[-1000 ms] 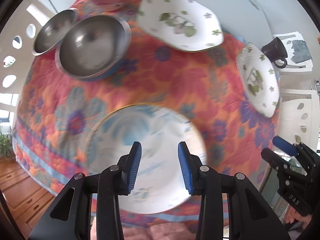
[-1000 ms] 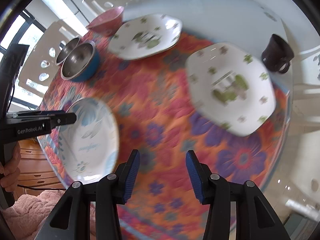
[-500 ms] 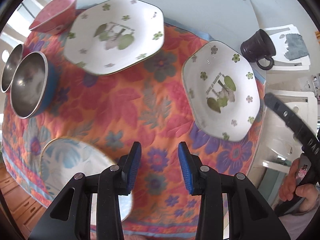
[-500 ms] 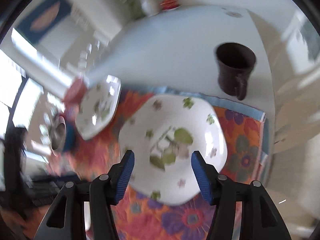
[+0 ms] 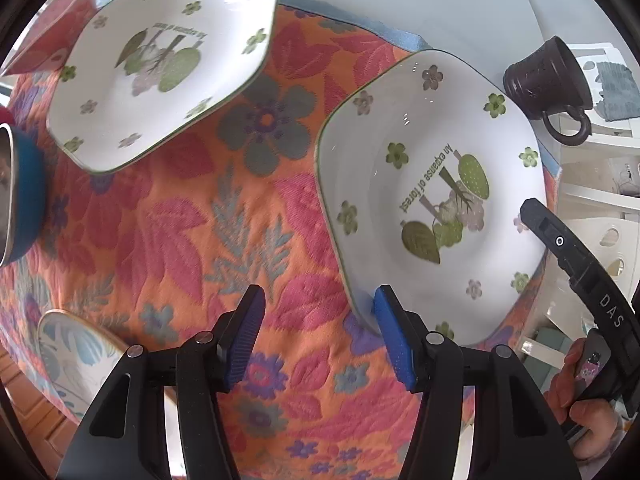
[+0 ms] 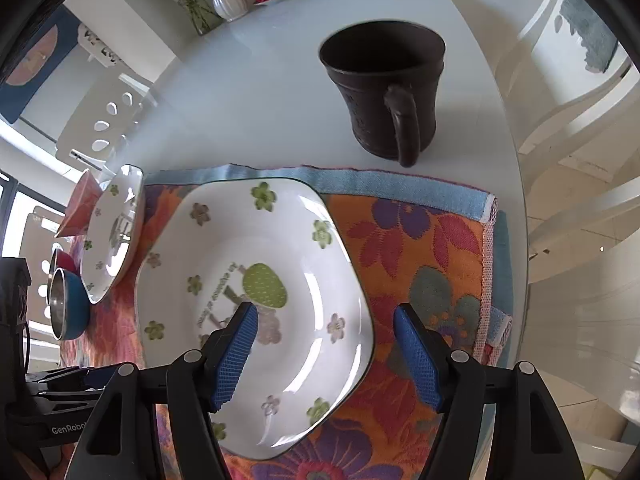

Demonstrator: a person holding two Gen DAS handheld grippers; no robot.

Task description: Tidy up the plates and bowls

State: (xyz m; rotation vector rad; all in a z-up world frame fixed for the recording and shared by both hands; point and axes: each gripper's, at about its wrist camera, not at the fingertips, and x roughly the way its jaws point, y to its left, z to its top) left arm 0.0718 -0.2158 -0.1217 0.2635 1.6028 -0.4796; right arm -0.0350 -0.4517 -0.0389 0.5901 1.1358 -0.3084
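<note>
Left gripper (image 5: pixel 316 334) pointed straight down, jaws opening, blue ribbed pads (image 5: pixel 244 336) apart with nothing pressed between them; right-hand pad at a plate's near rim, contact not clear. Right gripper (image 6: pixel 326 354) angled steeply downward, jaws opening too, wider than the left pair, blue pads (image 6: pixel 234 354) set either side of the plate's edge without pressing on it. In the left wrist view, right gripper seen side-on at the right border, black body sloping up and leftward, gripped from below by a hand (image 5: pixel 580 412) with fingers curled round the handle. In the right wrist view, left gripper's black body at the lower left edge.
</note>
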